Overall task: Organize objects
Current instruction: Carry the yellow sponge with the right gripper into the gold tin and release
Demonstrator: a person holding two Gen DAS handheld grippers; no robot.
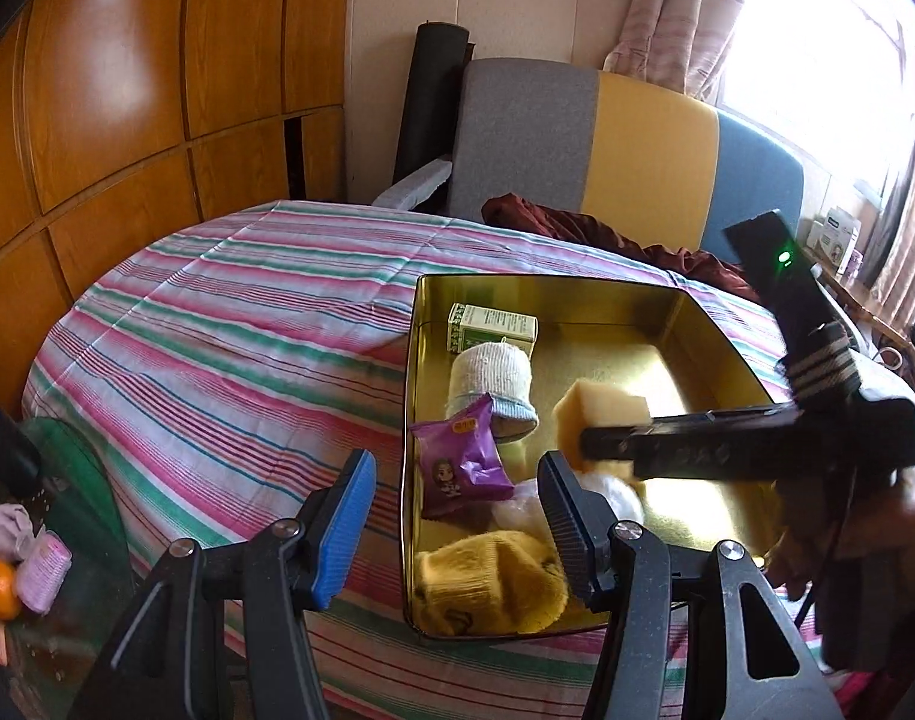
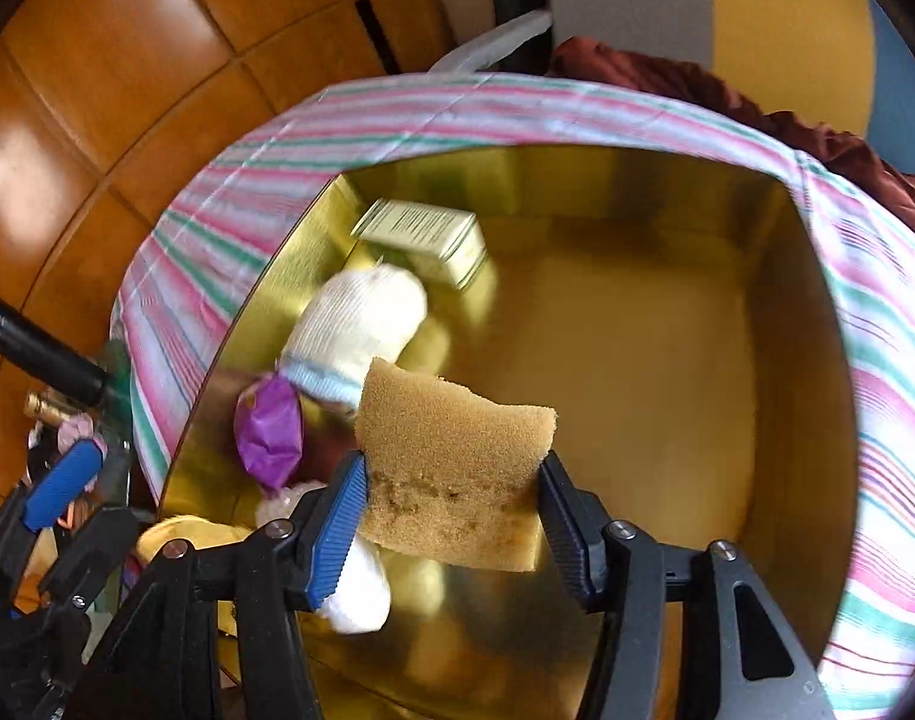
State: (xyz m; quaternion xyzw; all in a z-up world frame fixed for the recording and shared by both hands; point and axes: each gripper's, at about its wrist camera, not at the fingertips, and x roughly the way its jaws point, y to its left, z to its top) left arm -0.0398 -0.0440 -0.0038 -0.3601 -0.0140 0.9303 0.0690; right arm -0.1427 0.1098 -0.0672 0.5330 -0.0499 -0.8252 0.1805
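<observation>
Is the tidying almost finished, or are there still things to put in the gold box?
Nearly. The gold tin already holds a green box, white sock, purple snack packet and yellow sock. The right gripper holds a sponge over it, unreleased. The left gripper is empty.

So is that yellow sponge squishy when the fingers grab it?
Probably. The sponge looks porous and bows between the right gripper fingers, so it likely squashes easily. It seems light and its rough surface should not slip.
</observation>
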